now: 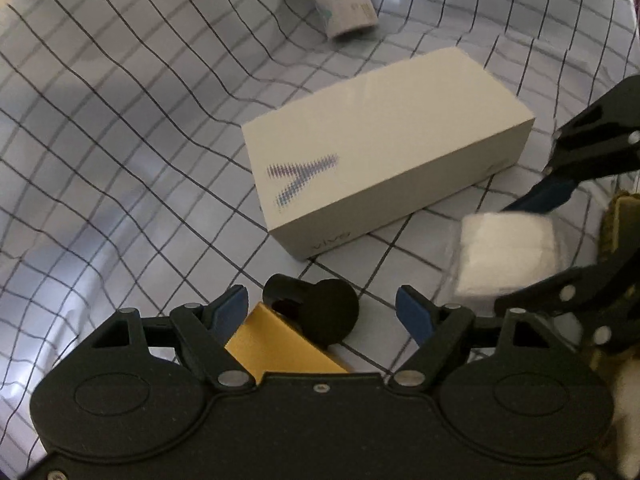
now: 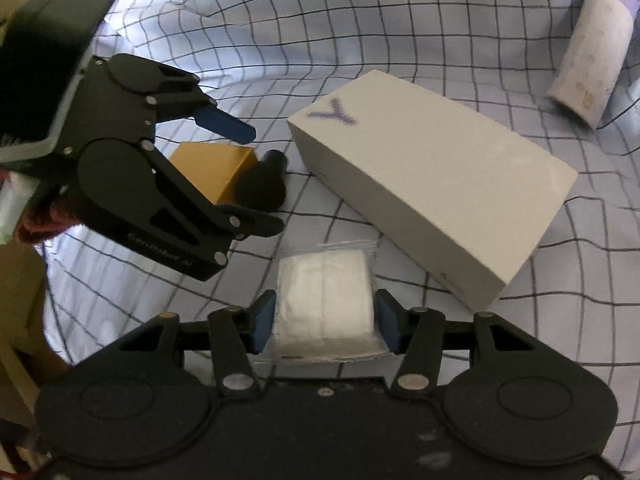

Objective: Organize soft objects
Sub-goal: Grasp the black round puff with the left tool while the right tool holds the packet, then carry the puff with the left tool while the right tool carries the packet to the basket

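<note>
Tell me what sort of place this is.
Probably a bed or soft surface at home: a wrinkled grid-patterned sheet covers everything, with household items on it, such as a white phone box, a patterned roll and a wrapped white pad.

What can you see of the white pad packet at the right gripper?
The white pad packet is a soft, squarish stack of folded white cotton-like sheets in a clear plastic wrapper with a crimped top seam. It sits between the right gripper jaws, whose blue pads press its two sides. The checked cloth lies under it; the white phone box is just beyond, apparently not touching.
</note>
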{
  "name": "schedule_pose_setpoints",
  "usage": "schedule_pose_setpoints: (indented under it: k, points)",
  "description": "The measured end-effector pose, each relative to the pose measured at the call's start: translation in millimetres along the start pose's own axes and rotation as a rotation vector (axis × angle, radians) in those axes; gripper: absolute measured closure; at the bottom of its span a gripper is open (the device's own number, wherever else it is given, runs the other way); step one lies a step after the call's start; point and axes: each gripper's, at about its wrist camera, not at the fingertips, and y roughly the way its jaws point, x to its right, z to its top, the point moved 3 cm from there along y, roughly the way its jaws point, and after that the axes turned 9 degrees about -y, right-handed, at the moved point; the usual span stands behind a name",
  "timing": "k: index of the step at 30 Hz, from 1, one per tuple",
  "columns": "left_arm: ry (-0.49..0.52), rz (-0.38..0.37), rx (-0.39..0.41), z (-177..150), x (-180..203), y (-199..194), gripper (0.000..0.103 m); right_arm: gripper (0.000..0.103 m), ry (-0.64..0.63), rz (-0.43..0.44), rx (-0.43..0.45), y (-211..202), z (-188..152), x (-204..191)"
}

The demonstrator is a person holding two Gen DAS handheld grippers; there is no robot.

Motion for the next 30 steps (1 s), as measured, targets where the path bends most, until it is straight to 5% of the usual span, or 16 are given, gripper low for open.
schedule_pose_setpoints:
  k: [7,12,17,30]
  points:
    - [-0.045,-0.081,-0.035,-3,-14,17,0.021,0.038,-0.042,-0.017,-0.004,6,-1,-6]
    - [-0.101,-0.132,-0.018,-6,-23,20,0.030,0.027,-0.034,0.010,0.000,9,1,-6]
    - [-0.184,-0.134,0.007,-4,-34,15,0.048,0.021,-0.042,0.028,-0.004,10,1,-9]
    - [-0.319,-0.056,0.046,3,-29,-9,0.049,0.018,-0.063,0.038,-0.014,12,1,-11]
